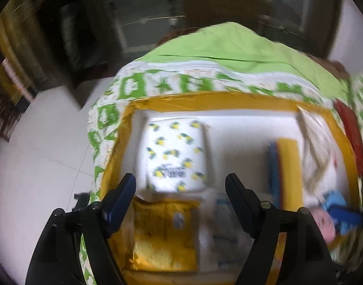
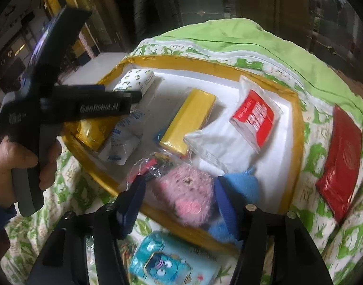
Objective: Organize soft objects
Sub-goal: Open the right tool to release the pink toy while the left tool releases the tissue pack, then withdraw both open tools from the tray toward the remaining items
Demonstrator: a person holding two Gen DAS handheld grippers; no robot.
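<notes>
A white box with a yellow taped rim (image 1: 229,99) (image 2: 298,128) lies on a green-printed quilt (image 2: 311,225). It holds a lemon-print tissue pack (image 1: 175,152) (image 2: 136,80), a yellow foil pack (image 1: 162,232) (image 2: 93,130), a yellow block (image 2: 188,121) and a white bag with a red label (image 2: 252,118). My left gripper (image 1: 180,185) hangs open above the foil pack and the tissue pack, holding nothing. My right gripper (image 2: 180,185) is open around a pink plush toy (image 2: 186,194) at the box's near edge, with a gap on the left side. A blue soft piece (image 2: 241,182) lies by its right finger.
A red pouch (image 2: 340,163) rests on the quilt right of the box. A blue wipes pack (image 2: 167,261) lies on the quilt under my right gripper. A white-and-blue packet (image 2: 124,137) sits in the box. A hand (image 2: 20,163) holds the other tool. White floor (image 1: 39,154) lies left of the bed.
</notes>
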